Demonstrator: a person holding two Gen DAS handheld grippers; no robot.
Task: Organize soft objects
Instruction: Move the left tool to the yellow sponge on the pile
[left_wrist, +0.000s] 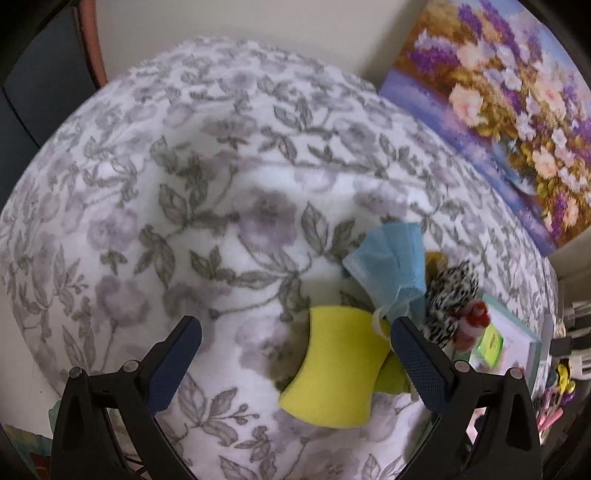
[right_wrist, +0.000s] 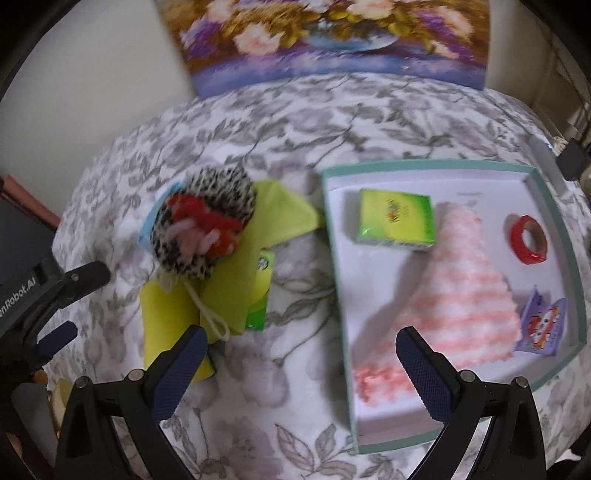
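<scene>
I am hovering the left hand-held gripper (left_wrist: 295, 345), jaws wide and empty, with the yellow sponge (left_wrist: 340, 363) lying nearest, just right of centre.

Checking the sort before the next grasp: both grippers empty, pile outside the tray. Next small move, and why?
Probably ease the left gripper forward and close on the yellow sponge. Its fingers are open with the sponge already between them, nearest of the pile. The tray already holds the pink cloth, so the sponge likely goes there next. The right gripper is open over bare bedspread.
</scene>
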